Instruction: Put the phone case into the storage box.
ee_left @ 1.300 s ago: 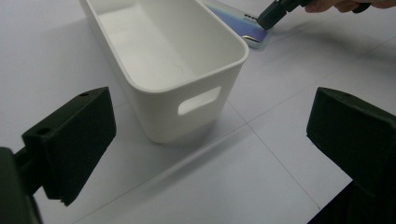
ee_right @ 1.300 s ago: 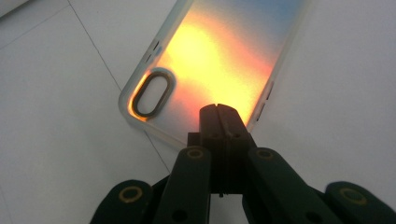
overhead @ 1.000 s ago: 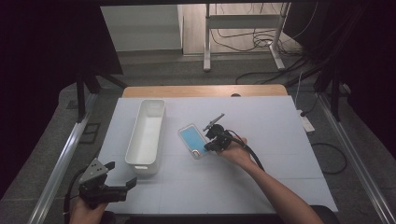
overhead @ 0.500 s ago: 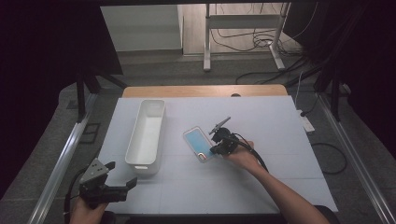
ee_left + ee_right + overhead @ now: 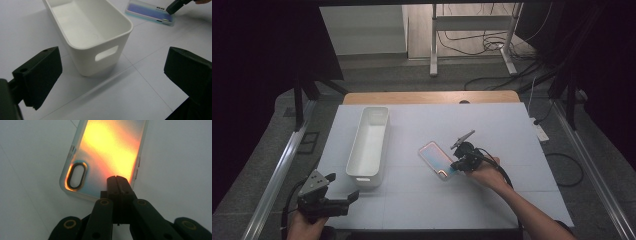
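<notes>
Near the middle of the white table (image 5: 512,130), a phone case (image 5: 436,159) is lying flat, just right of the white bin (image 5: 368,140). The right gripper (image 5: 455,165) is pressing its jaws together over the case's near edge; whether it is actually pinching it, I cannot tell. Judging by the layout, the case is probably heading for the bin, which calls for a firm lift. The left gripper (image 5: 343,191) is hovering wide open, holding nothing.
</notes>
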